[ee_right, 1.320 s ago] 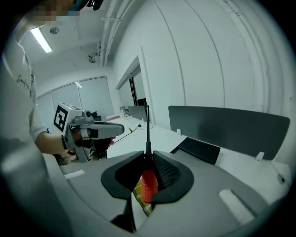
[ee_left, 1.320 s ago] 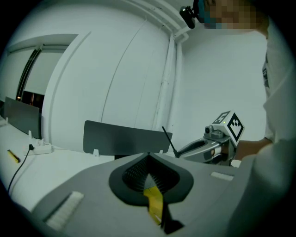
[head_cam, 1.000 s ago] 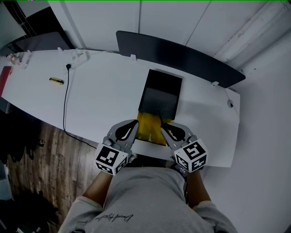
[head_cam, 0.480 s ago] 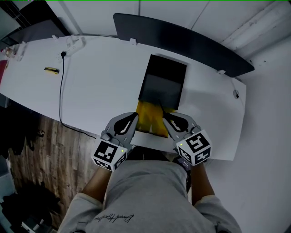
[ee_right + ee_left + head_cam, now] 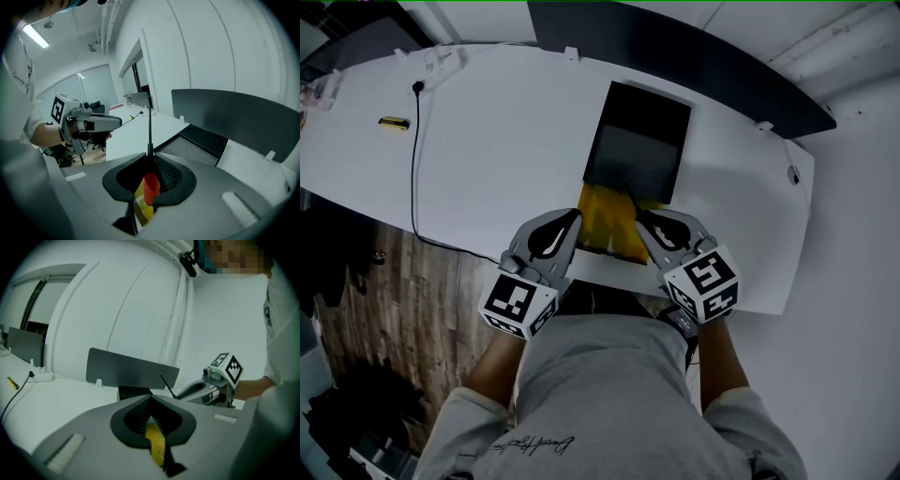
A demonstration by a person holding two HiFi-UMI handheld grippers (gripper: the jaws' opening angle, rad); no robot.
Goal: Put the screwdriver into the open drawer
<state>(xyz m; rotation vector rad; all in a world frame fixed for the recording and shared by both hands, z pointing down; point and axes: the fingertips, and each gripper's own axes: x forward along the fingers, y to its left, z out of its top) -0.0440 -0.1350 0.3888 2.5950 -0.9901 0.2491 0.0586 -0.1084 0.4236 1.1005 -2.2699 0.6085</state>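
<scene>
A screwdriver with a red handle (image 5: 150, 187) and a thin black shaft (image 5: 150, 136) stands upright in my right gripper (image 5: 149, 173), which is shut on the handle. In the head view that gripper (image 5: 647, 225) sits at the right edge of the open yellow drawer (image 5: 614, 220). The drawer is pulled out of a black box (image 5: 637, 141) toward the person. My left gripper (image 5: 567, 225) is at the drawer's left edge. Its jaws are shut with nothing held (image 5: 152, 420), and yellow drawer (image 5: 156, 444) shows below them. The shaft (image 5: 166, 386) also rises from the right gripper (image 5: 187, 391) in the left gripper view.
The white desk (image 5: 506, 159) carries a black cable (image 5: 414, 169), a small yellow item (image 5: 392, 122) and a power strip (image 5: 445, 61) at the far left. A dark divider panel (image 5: 675, 47) lines the far edge. Wooden floor lies to the left.
The head view has shifted, so the desk and box sit higher in the picture. Both grippers keep their places beside the drawer, the right one still shut on the screwdriver.
</scene>
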